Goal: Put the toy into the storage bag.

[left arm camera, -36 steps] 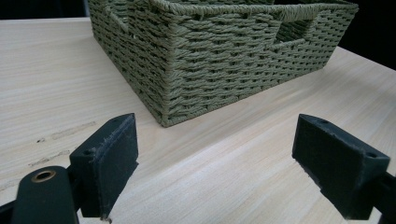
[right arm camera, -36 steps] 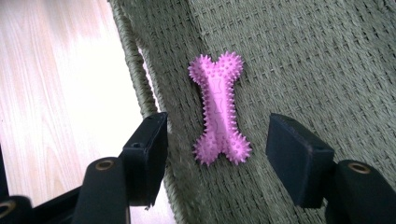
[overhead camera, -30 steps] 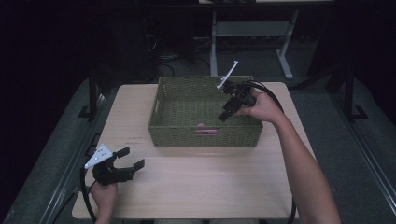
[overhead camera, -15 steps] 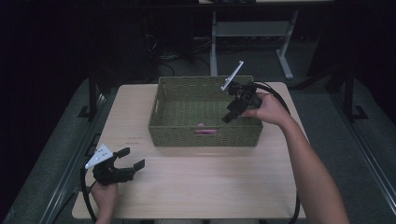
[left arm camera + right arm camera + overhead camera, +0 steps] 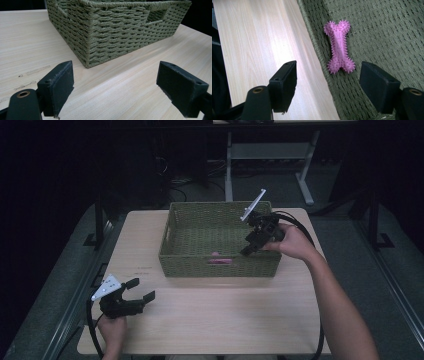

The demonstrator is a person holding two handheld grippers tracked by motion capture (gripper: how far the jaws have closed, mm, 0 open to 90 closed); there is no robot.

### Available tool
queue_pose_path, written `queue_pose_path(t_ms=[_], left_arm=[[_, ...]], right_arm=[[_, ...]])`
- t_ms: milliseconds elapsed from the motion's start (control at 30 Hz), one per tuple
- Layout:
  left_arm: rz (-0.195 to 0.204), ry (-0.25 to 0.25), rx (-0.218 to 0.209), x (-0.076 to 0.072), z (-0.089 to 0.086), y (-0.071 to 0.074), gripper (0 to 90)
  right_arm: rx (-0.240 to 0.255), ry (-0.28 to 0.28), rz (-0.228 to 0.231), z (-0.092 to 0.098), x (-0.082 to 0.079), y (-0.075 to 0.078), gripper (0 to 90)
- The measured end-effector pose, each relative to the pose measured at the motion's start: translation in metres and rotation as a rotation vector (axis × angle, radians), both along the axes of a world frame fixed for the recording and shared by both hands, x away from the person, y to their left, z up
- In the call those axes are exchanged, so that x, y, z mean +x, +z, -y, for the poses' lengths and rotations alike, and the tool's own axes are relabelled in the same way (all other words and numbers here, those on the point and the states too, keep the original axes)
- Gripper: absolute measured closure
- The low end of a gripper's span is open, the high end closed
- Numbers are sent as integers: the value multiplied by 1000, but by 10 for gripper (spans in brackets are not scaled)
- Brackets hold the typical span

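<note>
A green woven basket point(image 5: 180, 215) stands at the back middle of the table. A pink spiky bone toy point(image 5: 339, 47) lies on its floor against the near wall, and its pink shows through the front handle slot point(image 5: 220, 260). My right gripper point(image 5: 249, 248) hovers over the basket's right end, tilted down toward the toy, jaws open and empty point(image 5: 328, 82). My left gripper point(image 5: 141, 289) rests low near the table's front left corner, open with nothing between its jaws point(image 5: 116, 85), facing the basket's corner point(image 5: 87, 62).
The table is light wood point(image 5: 225, 315). A black cable point(image 5: 320, 330) runs from the right gripper along the person's forearm. Dark floor and a metal table frame point(image 5: 305, 185) lie beyond the far edge.
The right gripper has drawn back slightly toward the basket's right end and risen a little. The left gripper has stayed in place.
</note>
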State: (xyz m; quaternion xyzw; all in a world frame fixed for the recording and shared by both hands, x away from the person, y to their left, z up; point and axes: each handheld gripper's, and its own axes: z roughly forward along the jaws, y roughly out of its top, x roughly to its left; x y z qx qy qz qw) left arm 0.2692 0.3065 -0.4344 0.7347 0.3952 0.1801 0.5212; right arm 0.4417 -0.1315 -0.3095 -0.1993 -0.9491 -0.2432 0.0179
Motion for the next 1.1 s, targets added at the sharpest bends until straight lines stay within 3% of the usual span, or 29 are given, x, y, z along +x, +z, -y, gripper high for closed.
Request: queue_pose_path(t_ms=[433, 733, 1100], left_arm=[[-3, -3, 6, 0, 2, 0, 139], [-2, -2, 7, 0, 2, 0, 139], [-3, -1, 7, 0, 2, 0, 139]], right_arm=[[32, -16, 18, 21, -21, -3, 296], [22, -7, 29, 28, -37, -9, 295], [49, -2, 45, 36, -54, -12, 299]])
